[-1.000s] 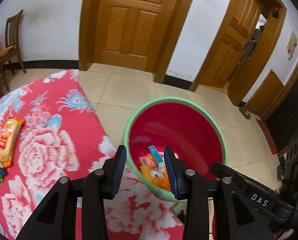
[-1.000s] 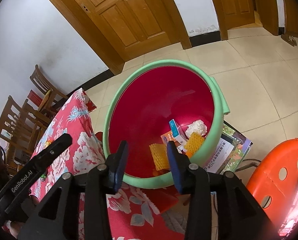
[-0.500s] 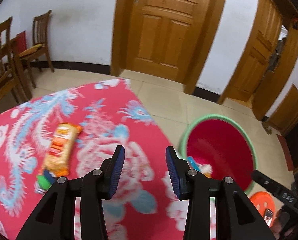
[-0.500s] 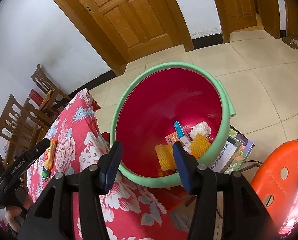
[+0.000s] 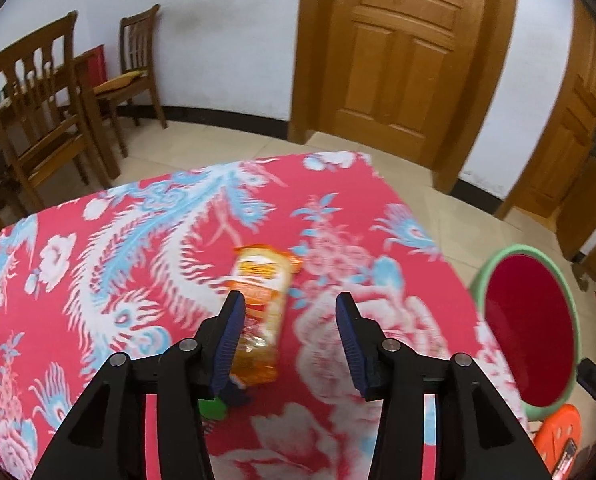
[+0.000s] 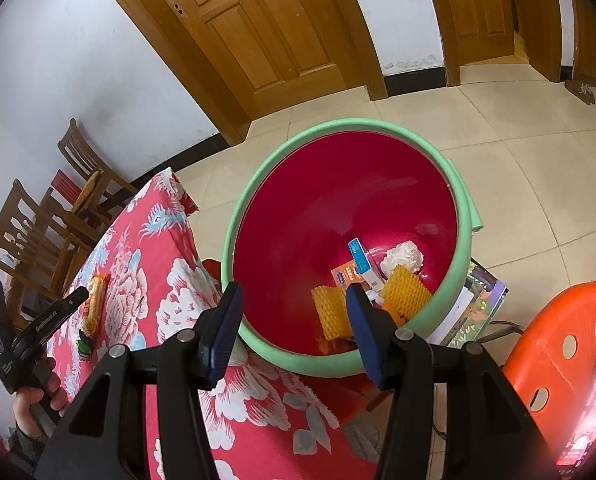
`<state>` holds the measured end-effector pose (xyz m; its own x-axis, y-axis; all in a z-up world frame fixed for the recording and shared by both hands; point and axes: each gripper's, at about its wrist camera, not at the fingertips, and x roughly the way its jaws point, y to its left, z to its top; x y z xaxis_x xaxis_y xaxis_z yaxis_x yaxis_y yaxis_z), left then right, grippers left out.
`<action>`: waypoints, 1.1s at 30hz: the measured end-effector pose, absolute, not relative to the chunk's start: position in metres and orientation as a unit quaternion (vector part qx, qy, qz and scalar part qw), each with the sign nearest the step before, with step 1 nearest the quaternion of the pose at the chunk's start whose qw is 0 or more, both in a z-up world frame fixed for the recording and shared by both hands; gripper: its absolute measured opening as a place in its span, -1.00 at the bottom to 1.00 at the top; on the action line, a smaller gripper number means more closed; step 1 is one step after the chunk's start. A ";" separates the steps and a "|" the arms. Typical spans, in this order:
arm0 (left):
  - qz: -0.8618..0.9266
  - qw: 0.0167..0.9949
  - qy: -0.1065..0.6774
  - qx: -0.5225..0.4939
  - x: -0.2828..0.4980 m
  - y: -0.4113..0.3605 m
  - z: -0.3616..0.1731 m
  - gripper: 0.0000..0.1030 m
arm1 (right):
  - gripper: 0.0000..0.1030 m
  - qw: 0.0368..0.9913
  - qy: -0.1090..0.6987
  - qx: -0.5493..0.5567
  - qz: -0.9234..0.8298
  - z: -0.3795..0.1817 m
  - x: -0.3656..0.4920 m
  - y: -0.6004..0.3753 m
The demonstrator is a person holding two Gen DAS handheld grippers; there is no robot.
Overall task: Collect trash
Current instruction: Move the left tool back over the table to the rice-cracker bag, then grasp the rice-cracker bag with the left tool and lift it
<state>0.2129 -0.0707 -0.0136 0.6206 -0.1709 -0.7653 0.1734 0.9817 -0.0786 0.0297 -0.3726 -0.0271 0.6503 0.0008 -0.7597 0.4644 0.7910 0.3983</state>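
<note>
Trash in the bin point(image 6: 378, 280) shows only past the open, empty right hand-held gripper point(image 6: 294, 304).

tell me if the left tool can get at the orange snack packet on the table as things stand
Probably yes. The left tool hangs open just above the orange snack packet, nothing between them; its jaws have just been opening. A small green and blue item lies at the packet's near end.

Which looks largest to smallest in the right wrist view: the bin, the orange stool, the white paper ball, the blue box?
1. Bin, the largest by far.
2. Orange stool, though it is cut off by the picture edge and nearer the camera.
3. White paper ball and blue box: they look alike in size, so I leave them unranked.
</note>
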 end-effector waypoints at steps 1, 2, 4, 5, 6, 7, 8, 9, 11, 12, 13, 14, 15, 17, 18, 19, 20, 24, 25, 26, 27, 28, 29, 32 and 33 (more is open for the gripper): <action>-0.093 0.899 0.429 0.000 0.216 -0.068 -0.016 -0.05 | 0.07 0.859 0.397 0.293 -0.135 -0.028 0.031 -0.372; -0.090 0.897 0.433 -0.002 0.220 -0.067 -0.020 -0.05 | 0.07 0.859 0.399 0.292 -0.135 -0.028 0.032 -0.371; -0.089 0.893 0.440 -0.006 0.225 -0.063 -0.026 -0.05 | 0.07 0.859 0.401 0.290 -0.134 -0.029 0.033 -0.369; -0.084 0.895 0.438 -0.002 0.226 -0.063 -0.028 -0.05 | 0.07 0.859 0.401 0.289 -0.134 -0.029 0.034 -0.368; -0.083 0.896 0.437 0.002 0.227 -0.064 -0.029 -0.04 | 0.07 0.859 0.402 0.288 -0.134 -0.029 0.034 -0.367; -0.084 0.894 0.439 0.002 0.228 -0.064 -0.030 -0.04 | 0.07 0.859 0.403 0.287 -0.135 -0.030 0.035 -0.367; -0.084 0.893 0.442 0.000 0.229 -0.064 -0.032 -0.04 | 0.07 0.859 0.403 0.287 -0.134 -0.030 0.035 -0.366; -0.083 0.893 0.443 0.000 0.230 -0.064 -0.034 -0.04 | 0.07 0.858 0.404 0.287 -0.135 -0.030 0.035 -0.366; -0.083 0.889 0.451 -0.003 0.233 -0.064 -0.037 -0.04 | 0.07 0.858 0.404 0.286 -0.135 -0.031 0.035 -0.366; -0.080 0.888 0.453 -0.004 0.234 -0.063 -0.039 -0.04 | 0.07 0.858 0.404 0.286 -0.135 -0.031 0.035 -0.366; -0.079 0.887 0.456 -0.005 0.235 -0.062 -0.041 -0.04 | 0.07 0.858 0.404 0.286 -0.134 -0.031 0.035 -0.366; -0.079 0.885 0.459 -0.008 0.236 -0.062 -0.043 -0.04 | 0.07 0.858 0.404 0.286 -0.135 -0.031 0.035 -0.366; -0.080 0.884 0.460 -0.011 0.237 -0.061 -0.044 -0.05 | 0.07 0.858 0.404 0.286 -0.135 -0.031 0.035 -0.366; -0.080 0.884 0.460 -0.017 0.237 -0.058 -0.045 -0.14 | 0.07 0.858 0.404 0.286 -0.135 -0.031 0.035 -0.366; -0.082 0.884 0.459 -0.019 0.237 -0.057 -0.045 -0.16 | 0.07 0.858 0.404 0.287 -0.135 -0.031 0.035 -0.366; -0.083 0.885 0.458 -0.022 0.237 -0.056 -0.045 -0.18 | 0.07 0.858 0.404 0.286 -0.135 -0.031 0.035 -0.366; -0.085 0.885 0.458 -0.025 0.237 -0.056 -0.044 -0.18 | 0.07 0.858 0.404 0.286 -0.135 -0.031 0.035 -0.366; -0.091 0.889 0.447 -0.031 0.232 -0.055 -0.036 -0.19 | 0.07 0.859 0.404 0.286 -0.133 -0.030 0.034 -0.365; -0.094 0.891 0.443 -0.033 0.229 -0.055 -0.033 -0.19 | 0.07 0.859 0.403 0.286 -0.133 -0.030 0.033 -0.365; -0.097 0.894 0.436 -0.035 0.226 -0.055 -0.027 -0.19 | 0.07 0.860 0.402 0.286 -0.132 -0.030 0.033 -0.365; -0.099 0.895 0.432 -0.037 0.224 -0.055 -0.024 -0.19 | 0.07 0.860 0.402 0.286 -0.132 -0.029 0.033 -0.364; -0.102 0.897 0.427 -0.039 0.221 -0.055 -0.020 -0.19 | 0.07 0.860 0.401 0.286 -0.131 -0.028 0.032 -0.364; -0.106 0.900 0.421 -0.043 0.218 -0.055 -0.013 -0.19 | 0.07 0.861 0.400 0.286 -0.130 -0.028 0.032 -0.363; -0.115 0.904 0.409 -0.047 0.209 -0.053 -0.001 -0.19 | 0.07 0.863 0.399 0.284 -0.125 -0.024 0.030 -0.359; -0.117 0.906 0.404 -0.048 0.206 -0.052 0.003 -0.19 | 0.07 0.864 0.397 0.284 -0.123 -0.023 0.030 -0.357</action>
<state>0.2060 -0.0521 0.0033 0.6457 -0.2518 -0.7208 0.1739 0.9677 -0.1822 0.0299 -0.3572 -0.0230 0.6541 0.0125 -0.7563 0.4381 0.8088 0.3922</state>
